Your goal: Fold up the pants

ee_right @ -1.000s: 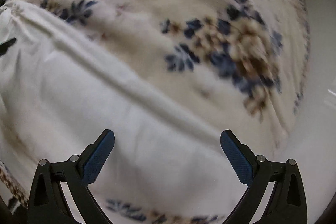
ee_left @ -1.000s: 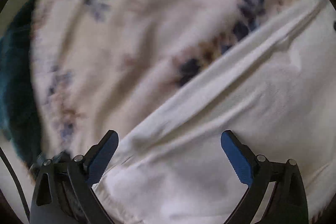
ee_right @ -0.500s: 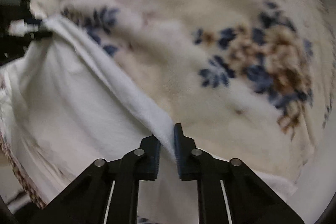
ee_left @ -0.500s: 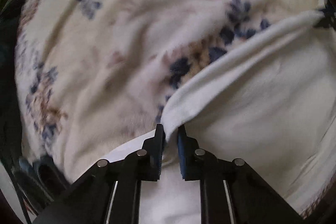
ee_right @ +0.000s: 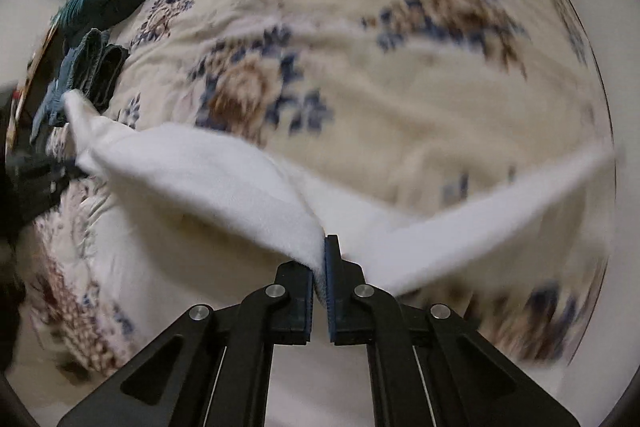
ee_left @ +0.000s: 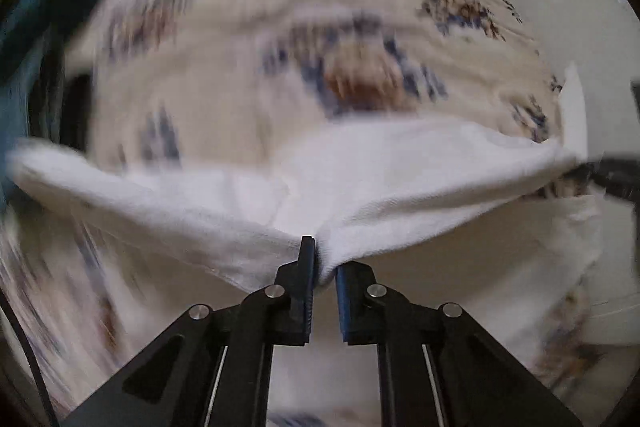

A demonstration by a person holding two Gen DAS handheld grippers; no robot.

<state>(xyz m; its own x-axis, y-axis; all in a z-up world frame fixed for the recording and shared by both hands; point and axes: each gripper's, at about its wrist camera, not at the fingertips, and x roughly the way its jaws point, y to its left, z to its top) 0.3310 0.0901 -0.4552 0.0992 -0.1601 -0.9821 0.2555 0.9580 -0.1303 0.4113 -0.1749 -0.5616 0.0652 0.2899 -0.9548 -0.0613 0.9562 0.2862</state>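
Left wrist view: you are pinching the white pants (ee_left: 400,187) in the left tool (ee_left: 322,267), right tool (ee_right: 320,259) likewise clamping their edge, fabric stretching sideways above the floral bed (ee_right: 400,87).

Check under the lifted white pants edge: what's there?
Under the white pants, the floral blanket shows beyond the raised edge; more white cloth lies below. What lies under that lower cloth is covered.

No text, label, brand, number or sign can be read in either wrist view.
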